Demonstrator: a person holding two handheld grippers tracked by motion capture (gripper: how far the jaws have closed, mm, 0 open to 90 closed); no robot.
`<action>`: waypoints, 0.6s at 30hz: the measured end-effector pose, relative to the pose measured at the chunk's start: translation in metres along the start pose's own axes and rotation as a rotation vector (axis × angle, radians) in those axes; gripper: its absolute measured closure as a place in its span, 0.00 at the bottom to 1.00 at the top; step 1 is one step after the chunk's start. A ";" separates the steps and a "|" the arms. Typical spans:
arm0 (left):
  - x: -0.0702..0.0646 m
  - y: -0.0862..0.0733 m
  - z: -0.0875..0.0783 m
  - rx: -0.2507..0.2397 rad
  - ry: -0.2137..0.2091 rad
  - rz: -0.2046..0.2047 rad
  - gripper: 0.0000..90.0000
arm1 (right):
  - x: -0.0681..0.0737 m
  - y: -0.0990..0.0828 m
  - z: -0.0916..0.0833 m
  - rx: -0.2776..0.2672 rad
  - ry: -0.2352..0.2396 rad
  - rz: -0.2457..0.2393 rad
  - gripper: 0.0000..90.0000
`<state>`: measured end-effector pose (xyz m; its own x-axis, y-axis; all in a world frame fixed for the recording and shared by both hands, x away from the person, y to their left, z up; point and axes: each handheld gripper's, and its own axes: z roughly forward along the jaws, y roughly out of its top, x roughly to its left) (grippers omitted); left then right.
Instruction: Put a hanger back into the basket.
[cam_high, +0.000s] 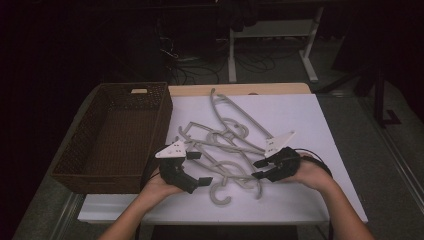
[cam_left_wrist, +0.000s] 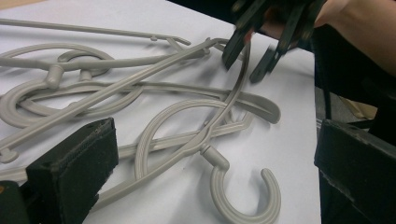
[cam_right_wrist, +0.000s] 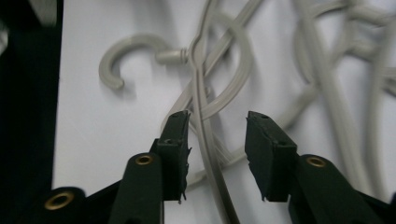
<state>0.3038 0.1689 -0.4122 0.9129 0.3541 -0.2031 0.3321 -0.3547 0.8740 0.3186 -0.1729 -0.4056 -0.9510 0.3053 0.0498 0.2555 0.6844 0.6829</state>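
Pale grey plastic hangers lie tangled on a white board. Left of the board sits a dark brown woven basket. Both grippers are black.

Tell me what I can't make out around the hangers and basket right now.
- Hanger pile: high view, tangled and overlapping, so the count is unclear.
- Basket: high view, interior too dark to tell its contents.
- Right gripper: left gripper view, blurred and cut by the top edge.
- Hanger arm between the open jaws: right gripper view, runs off the bottom edge.

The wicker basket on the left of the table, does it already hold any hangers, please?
No, the basket is empty; the grey hangers lie tangled on the white board beside it.
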 end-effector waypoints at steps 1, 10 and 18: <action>0.000 0.000 0.000 0.000 0.001 0.000 0.00 | 0.002 -0.002 -0.006 -0.013 -0.012 0.027 0.70; 0.001 -0.001 0.000 0.010 0.012 0.003 0.00 | 0.019 -0.035 -0.040 -0.083 -0.130 0.196 0.90; 0.002 -0.003 0.001 0.021 0.013 0.005 0.00 | 0.031 -0.057 -0.034 -0.057 -0.155 0.279 0.99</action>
<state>0.3054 0.1696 -0.4156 0.9115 0.3635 -0.1926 0.3324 -0.3749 0.8654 0.2685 -0.2247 -0.4184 -0.8067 0.5760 0.1320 0.4881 0.5236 0.6983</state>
